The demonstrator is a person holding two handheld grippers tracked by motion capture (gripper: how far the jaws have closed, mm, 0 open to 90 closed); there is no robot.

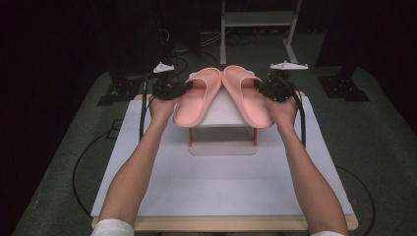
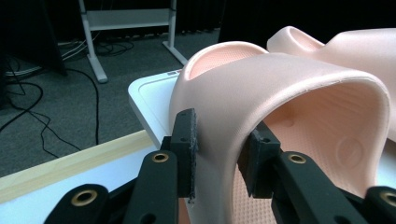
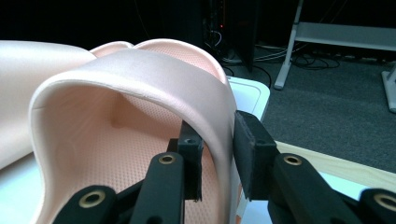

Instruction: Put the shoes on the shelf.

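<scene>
Two pink slippers lie side by side, toes toward the person, on a small white stand (image 1: pixel 222 114) with orange legs. My left gripper (image 1: pixel 189 87) is shut on the outer side of the left slipper's (image 1: pixel 195 102) strap; in the left gripper view the strap wall (image 2: pixel 280 93) sits pinched between my left gripper's (image 2: pixel 220 151) two pads. My right gripper (image 1: pixel 258 87) is shut the same way on the right slipper (image 1: pixel 247 100); its strap (image 3: pixel 154 70) runs between the black pads of my right gripper (image 3: pixel 219 158). Each slipper's partner shows beside it (image 2: pixel 364 46) (image 3: pixel 28 60).
The stand sits at the far middle of a white-topped table (image 1: pixel 221 182) with a wooden edge (image 2: pixel 70 163). Beyond it on the grey floor are a white metal frame (image 1: pixel 255 19), loose cables (image 2: pixel 28 107) and black tripod bases (image 1: pixel 344 87).
</scene>
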